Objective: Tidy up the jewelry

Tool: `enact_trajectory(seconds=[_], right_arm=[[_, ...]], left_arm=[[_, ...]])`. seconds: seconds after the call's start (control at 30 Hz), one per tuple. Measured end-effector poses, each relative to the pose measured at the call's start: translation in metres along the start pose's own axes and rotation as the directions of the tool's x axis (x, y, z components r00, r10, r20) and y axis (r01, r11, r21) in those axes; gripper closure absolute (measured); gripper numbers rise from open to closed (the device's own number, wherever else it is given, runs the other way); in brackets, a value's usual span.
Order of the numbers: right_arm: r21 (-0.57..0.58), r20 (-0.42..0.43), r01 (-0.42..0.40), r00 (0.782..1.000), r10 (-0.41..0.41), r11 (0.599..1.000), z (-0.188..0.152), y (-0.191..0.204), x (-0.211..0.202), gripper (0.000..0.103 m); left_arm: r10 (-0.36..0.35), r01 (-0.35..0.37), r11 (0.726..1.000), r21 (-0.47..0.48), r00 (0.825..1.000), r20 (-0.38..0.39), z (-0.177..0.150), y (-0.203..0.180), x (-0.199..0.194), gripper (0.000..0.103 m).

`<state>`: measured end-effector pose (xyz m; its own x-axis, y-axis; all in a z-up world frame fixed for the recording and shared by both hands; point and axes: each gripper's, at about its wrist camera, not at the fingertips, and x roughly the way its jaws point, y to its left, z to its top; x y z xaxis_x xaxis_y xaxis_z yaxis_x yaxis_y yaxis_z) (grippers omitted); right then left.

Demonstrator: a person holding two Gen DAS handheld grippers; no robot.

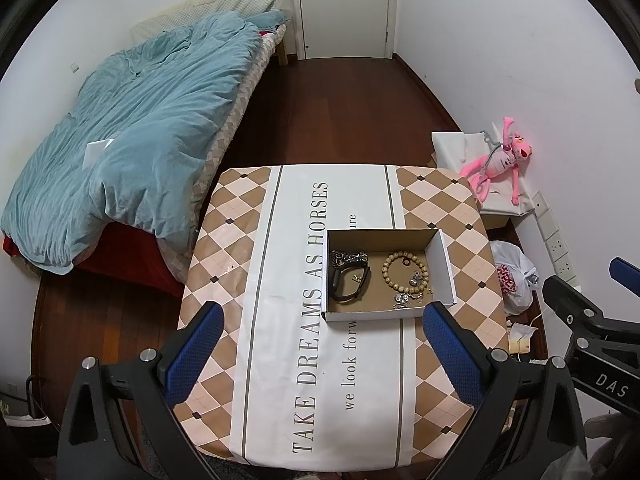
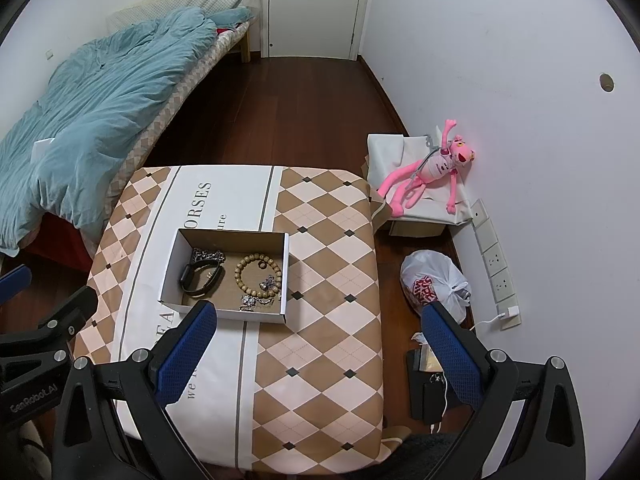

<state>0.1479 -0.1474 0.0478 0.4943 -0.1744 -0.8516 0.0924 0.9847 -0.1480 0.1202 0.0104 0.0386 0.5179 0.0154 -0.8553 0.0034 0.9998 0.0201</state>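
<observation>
I hold both grippers above the near edge of the table [image 1: 240, 240], which is covered with a cloth of brown and pink diamonds and a white band with printed words. The left gripper [image 1: 322, 354] has its jaws wide apart and nothing is between them; under it I see only the white band. The right gripper [image 2: 320, 354] is also spread wide and carries nothing; its left finger [image 2: 188, 350] hangs just in front of the near wall of the box, and its right finger is past the table edge, over the floor.

The open cardboard box [image 1: 442, 264] stands on the table, partly on the white band, and all the jewelry I can see lies inside it. On the left side of the box there is a black wristband [image 1: 348, 282], and behind it, touching it, a dark silver chain [image 1: 348, 257]. On the right side lies a bracelet of wooden beads [image 1: 404, 273], with a few small silver pieces [image 1: 406, 298] at its near edge; what exactly they are, I cannot tell.

Beside the table, near the wall, a pink plush toy [image 2: 424, 172] lies on a white covered box, and a white plastic bag [image 2: 434, 284] sits on the floor. A bed with a blue quilt [image 1: 132, 140] stands on the left
</observation>
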Motion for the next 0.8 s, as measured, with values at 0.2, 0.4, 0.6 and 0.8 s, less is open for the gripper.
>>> enact_trajectory(seconds=[0.2, 0.4, 0.6, 0.8], right_arm=[[-0.006, -0.004, -0.002, 1.0, 0.002, 1.0, -0.0006, -0.0008, -0.0003, 0.0], [-0.007, -0.005, -0.004, 1.0, 0.004, 1.0, -0.0004, -0.0005, -0.0004, 0.0], [-0.011, -0.011, -0.002, 1.0, 0.002, 1.0, -0.0008, 0.0015, 0.0003, 0.0], [-0.013, -0.012, -0.003, 1.0, 0.003, 1.0, -0.0007, 0.0014, 0.0007, 0.0]], left_arm=[[0.003, -0.003, 1.0, 0.0, 1.0, 0.005, -0.0001, 0.0, -0.0004, 0.001], [0.003, -0.003, 1.0, 0.003, 1.0, 0.008, -0.0017, 0.0022, 0.0008, 0.001], [0.0, 0.0, 1.0, 0.0, 1.0, 0.004, -0.0008, 0.0038, 0.0002, 0.001], [-0.003, 0.003, 1.0, 0.002, 1.0, 0.009, -0.0011, 0.0049, -0.0006, 0.002]])
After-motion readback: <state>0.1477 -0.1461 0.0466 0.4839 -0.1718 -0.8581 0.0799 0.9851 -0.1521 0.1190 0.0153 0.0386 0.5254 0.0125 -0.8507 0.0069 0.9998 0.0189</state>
